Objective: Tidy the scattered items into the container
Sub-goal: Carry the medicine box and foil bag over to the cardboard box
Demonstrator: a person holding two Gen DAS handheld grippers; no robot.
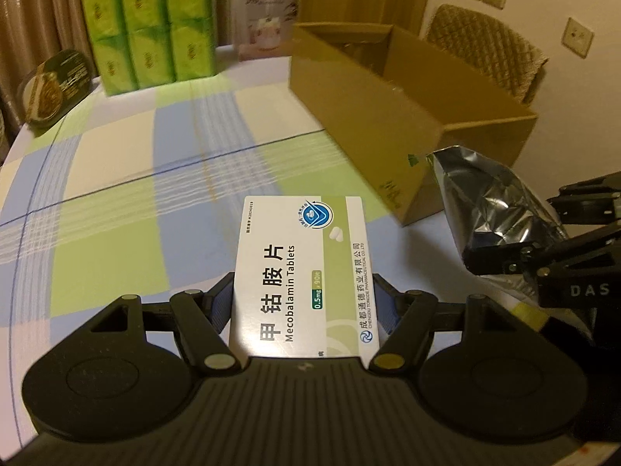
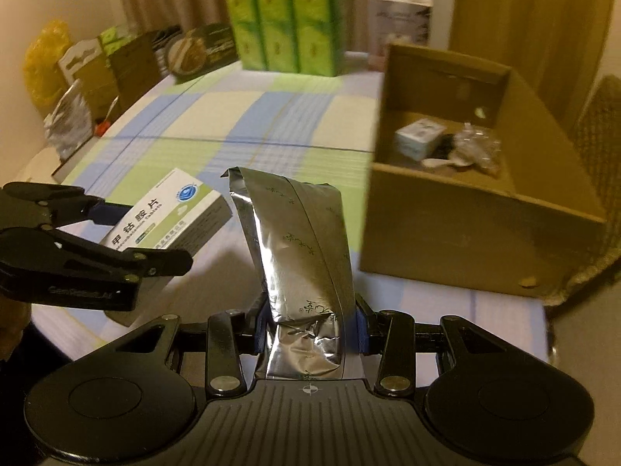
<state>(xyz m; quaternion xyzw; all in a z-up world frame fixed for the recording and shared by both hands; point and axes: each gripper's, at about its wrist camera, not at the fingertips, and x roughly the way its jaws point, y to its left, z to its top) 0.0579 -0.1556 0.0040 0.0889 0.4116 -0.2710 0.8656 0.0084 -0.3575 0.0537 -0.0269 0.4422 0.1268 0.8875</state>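
Observation:
My left gripper (image 1: 304, 299) is shut on a white and green tablet box (image 1: 302, 272), held flat above the checked tablecloth. The same tablet box (image 2: 170, 213) shows at the left of the right wrist view, clamped in the left gripper (image 2: 128, 229). My right gripper (image 2: 310, 326) is shut on a silver foil pouch (image 2: 299, 240), which stands up between the blue pads. That foil pouch (image 1: 493, 209) and the right gripper (image 1: 516, 256) appear at the right edge of the left wrist view. The open cardboard box (image 2: 458, 233) sits ahead to the right, holding a small white box (image 2: 419, 139) and clear wrappers (image 2: 477, 147).
Green tissue packs (image 1: 151, 23) and a white carton (image 1: 266, 19) stand at the table's far edge. A dark round tin (image 1: 54, 85) leans at the far left. Bags and cartons (image 2: 89, 77) line the left side. A quilted chair (image 1: 489, 50) stands behind the cardboard box (image 1: 388, 116).

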